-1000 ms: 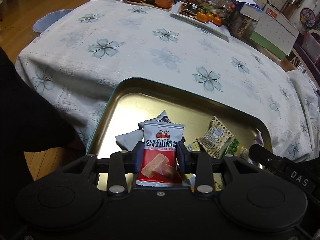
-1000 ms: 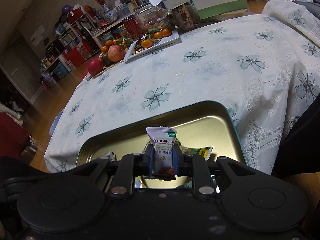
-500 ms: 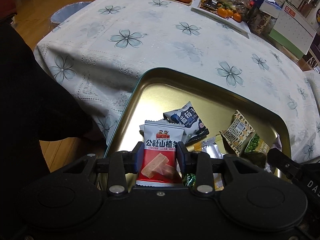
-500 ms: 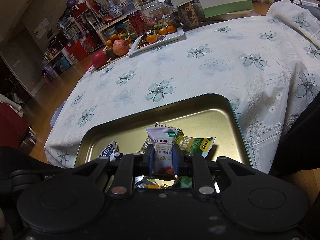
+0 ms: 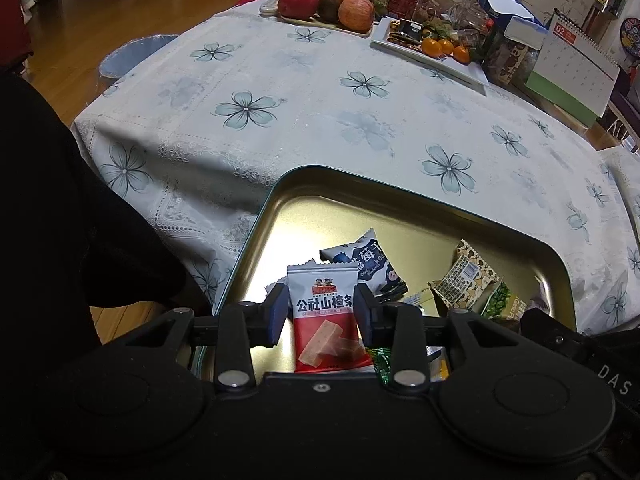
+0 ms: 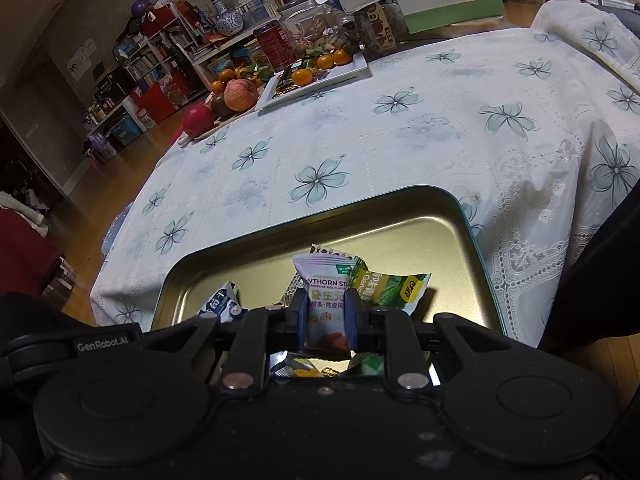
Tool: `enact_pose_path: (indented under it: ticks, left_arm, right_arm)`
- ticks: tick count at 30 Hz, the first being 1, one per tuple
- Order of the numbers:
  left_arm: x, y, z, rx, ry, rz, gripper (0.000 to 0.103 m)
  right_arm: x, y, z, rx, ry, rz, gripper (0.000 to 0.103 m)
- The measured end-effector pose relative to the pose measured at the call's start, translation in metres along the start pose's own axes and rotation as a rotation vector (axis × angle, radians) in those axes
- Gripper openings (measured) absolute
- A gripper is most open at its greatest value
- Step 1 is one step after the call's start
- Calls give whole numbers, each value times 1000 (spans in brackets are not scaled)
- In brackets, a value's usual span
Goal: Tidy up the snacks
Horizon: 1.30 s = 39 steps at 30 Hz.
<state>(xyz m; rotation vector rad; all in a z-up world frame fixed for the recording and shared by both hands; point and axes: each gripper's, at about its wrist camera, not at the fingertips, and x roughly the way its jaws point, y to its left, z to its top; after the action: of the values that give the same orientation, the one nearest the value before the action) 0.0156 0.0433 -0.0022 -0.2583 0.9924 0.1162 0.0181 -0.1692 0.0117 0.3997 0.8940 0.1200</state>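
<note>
Wood floor and crammed shelves point(image 6: 160, 60) surround our table, with its flowered tablecloth point(image 5: 320, 120) under fruit and a gold tin tray point(image 5: 304, 216). Over it, our left gripper point(image 5: 322, 312) pinches a red hawthorn packet point(image 5: 325, 320); right gripper point(image 6: 325, 316) clamps a white hawthorn packet point(image 6: 325, 300).

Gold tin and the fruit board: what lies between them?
Only bare flowered tablecloth separates the tin from the fruit board, seen in the left wrist view.

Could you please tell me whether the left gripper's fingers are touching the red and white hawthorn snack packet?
Touching. In the left wrist view, both fingers of the left gripper press against the sides of the red and white hawthorn snack packet.
</note>
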Motion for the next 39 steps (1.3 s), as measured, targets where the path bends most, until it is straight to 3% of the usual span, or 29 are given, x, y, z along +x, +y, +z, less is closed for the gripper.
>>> enact_pose_path:
  ticks: [8, 15, 20, 24, 25, 32, 39]
  left_arm:
    - [-2, -10, -4, 60, -22, 41, 45]
    - [-7, -22, -9, 137, -51, 61, 45]
    - [-10, -26, -11, 158, -69, 66, 45]
    - [-14, -27, -13, 156, -91, 67, 45]
    - [-14, -27, -13, 155, -92, 66, 45]
    - [-18, -26, -17, 148, -109, 52, 45]
    - [-20, -27, -18, 152, -119, 54, 46]
  right_arm:
    - [3, 8, -3, -51, 12, 30, 23]
    - [0, 14, -5, -81, -9, 6, 26]
    - [-5, 13, -8, -78, -13, -28, 36]
    - [-11, 10, -14, -81, -15, -83, 56]
    - [-12, 10, -15, -80, -10, -95, 57]
    - [-17, 5, -17, -60, 0, -126, 58]
    - [-18, 16, -23, -136, -7, -131, 58]
